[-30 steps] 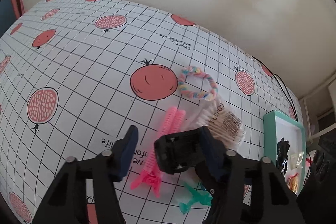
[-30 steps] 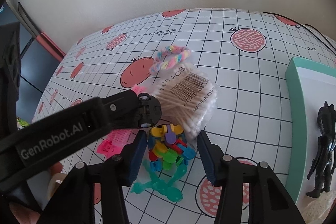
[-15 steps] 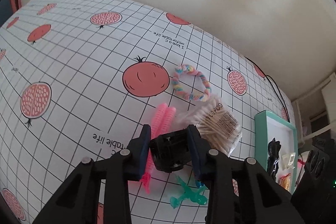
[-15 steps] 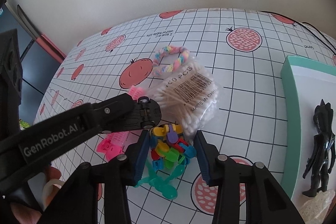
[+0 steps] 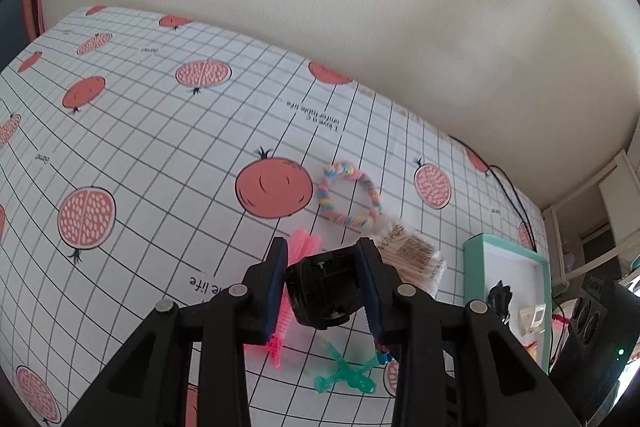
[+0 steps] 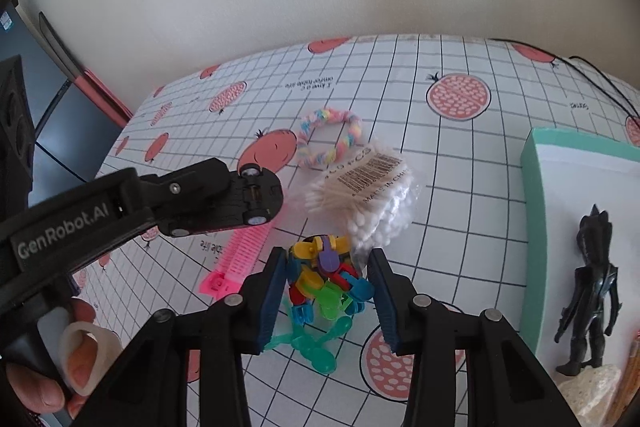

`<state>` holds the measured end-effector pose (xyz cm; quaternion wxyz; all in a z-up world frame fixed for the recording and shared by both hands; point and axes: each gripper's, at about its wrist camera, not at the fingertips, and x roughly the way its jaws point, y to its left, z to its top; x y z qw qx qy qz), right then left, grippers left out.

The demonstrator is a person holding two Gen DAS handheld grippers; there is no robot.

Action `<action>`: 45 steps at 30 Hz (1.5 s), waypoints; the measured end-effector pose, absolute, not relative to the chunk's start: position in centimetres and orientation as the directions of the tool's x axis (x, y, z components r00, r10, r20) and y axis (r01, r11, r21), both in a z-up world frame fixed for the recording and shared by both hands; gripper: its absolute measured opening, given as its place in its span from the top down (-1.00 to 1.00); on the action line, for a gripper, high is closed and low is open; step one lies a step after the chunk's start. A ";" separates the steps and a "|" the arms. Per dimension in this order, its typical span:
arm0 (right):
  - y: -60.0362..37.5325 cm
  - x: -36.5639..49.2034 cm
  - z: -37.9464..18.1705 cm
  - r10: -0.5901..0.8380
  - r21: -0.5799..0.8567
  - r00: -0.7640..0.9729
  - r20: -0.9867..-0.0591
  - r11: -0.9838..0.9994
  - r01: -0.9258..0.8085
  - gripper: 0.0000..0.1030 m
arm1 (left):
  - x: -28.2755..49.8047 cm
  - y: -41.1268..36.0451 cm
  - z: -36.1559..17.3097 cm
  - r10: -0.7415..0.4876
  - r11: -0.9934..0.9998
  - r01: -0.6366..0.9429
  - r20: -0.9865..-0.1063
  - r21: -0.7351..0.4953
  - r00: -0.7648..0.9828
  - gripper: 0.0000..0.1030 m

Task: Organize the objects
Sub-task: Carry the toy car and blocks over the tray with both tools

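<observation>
My left gripper (image 5: 324, 287) is shut on a black toy car (image 5: 324, 293) and holds it above the table; the right wrist view shows the car (image 6: 256, 195) underside up, wheels showing. My right gripper (image 6: 326, 287) is low over the table, its pads pressed against both sides of a clump of coloured clips (image 6: 326, 279). A teal clip (image 6: 316, 347) lies just under that clump. Nearby lie a pink hair comb clip (image 6: 240, 251), a bag of cotton swabs (image 6: 368, 195) and a pastel braided hair tie (image 6: 328, 139).
A teal-rimmed tray (image 6: 532, 227) at the right holds a black figure (image 6: 592, 287) and small packets. A black cable (image 6: 600, 79) runs along the far right edge. A person's hand (image 6: 76, 359) grips the left tool. A wall backs the pomegranate-print tablecloth (image 5: 160, 147).
The left fingers closed from wide apart onto the black toy car and raised it off the table. The right fingers narrowed around the coloured clips.
</observation>
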<state>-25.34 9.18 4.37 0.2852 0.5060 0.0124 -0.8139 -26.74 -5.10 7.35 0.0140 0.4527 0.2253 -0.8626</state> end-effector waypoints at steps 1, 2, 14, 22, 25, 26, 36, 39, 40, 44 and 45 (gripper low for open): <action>9.3 -25.3 4.7 -0.455 0.270 -0.332 -0.826 -0.837 0.476 0.14 | -26.7 -5.1 7.6 0.178 -0.898 0.226 -0.784 -0.376 -0.595 0.30; 9.3 -25.3 4.9 -0.459 0.272 -0.334 -0.823 -0.836 0.477 0.14 | -26.7 -5.1 7.9 0.177 -0.899 0.224 -0.780 -0.376 -0.600 0.30; 10.7 -25.5 6.2 -0.465 0.280 -0.352 -0.812 -0.840 0.464 0.15 | -26.7 -4.4 9.0 0.164 -0.904 0.217 -0.769 -0.367 -0.618 0.30; 13.9 -25.8 7.6 -0.459 0.282 -0.394 -0.796 -0.858 0.429 0.15 | -26.7 -2.3 10.4 0.183 -0.908 0.182 -0.746 -0.379 -0.641 0.30; 15.5 -26.0 8.0 -0.468 0.292 -0.393 -0.791 -0.854 0.430 0.15 | -26.7 -1.1 10.9 0.195 -0.909 0.162 -0.736 -0.384 -0.648 0.30; 16.1 -26.1 8.1 -0.464 0.292 -0.398 -0.791 -0.858 0.422 0.15 | -26.7 -0.5 11.1 0.198 -0.911 0.154 -0.734 -0.382 -0.650 0.30; 22.9 -27.6 8.9 -0.418 0.291 -0.449 -0.790 -0.900 0.326 0.15 | -27.2 6.0 11.5 0.254 -0.924 0.061 -0.727 -0.377 -0.638 0.30; 24.9 -27.9 8.8 -0.398 0.287 -0.456 -0.796 -0.911 0.295 0.15 | -27.2 8.2 11.6 0.270 -0.929 0.027 -0.726 -0.369 -0.633 0.30; 25.5 -28.0 8.7 -0.390 0.284 -0.458 -0.799 -0.916 0.285 0.15 | -27.2 8.7 11.6 0.271 -0.930 0.023 -0.727 -0.367 -0.631 0.30; 27.7 -28.2 8.7 -0.367 0.273 -0.468 -0.804 -0.927 0.257 0.15 | -27.3 11.0 11.0 0.297 -0.927 -0.003 -0.731 -0.374 -0.615 0.30; 28.2 -28.3 8.7 -0.364 0.274 -0.470 -0.804 -0.929 0.250 0.15 | -27.4 11.5 10.8 0.304 -0.926 -0.007 -0.732 -0.378 -0.610 0.30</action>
